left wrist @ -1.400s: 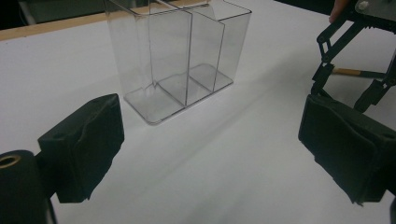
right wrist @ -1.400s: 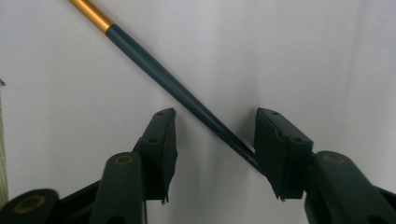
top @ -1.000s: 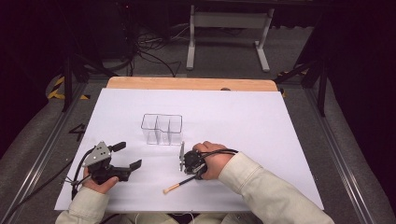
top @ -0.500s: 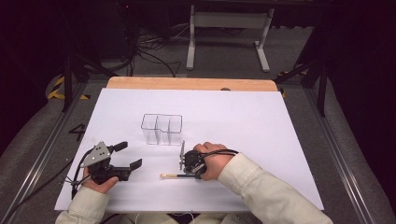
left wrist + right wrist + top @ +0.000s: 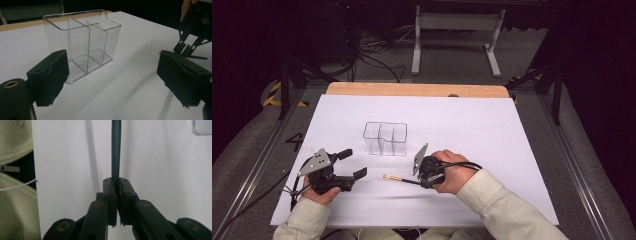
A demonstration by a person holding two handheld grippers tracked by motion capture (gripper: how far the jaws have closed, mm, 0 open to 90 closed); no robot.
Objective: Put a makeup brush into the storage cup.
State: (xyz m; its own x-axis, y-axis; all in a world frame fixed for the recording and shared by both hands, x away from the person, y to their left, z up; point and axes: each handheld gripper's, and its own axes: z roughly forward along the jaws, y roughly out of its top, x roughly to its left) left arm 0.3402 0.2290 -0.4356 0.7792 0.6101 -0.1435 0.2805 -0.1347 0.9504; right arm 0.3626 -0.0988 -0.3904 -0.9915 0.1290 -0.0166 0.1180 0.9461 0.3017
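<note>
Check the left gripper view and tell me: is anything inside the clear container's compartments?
No. In the left gripper view the clear container stands on the white table with its compartments bare down to the floor.

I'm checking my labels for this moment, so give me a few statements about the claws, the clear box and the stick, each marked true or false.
1. The right claw is shut on the thin stick. True.
2. The left claw is shut. False: its jaws stand wide apart.
3. The stick stands inside the clear organizer. False: it is outside, in front of it.
4. The organizer's compartments look empty. True.
</note>
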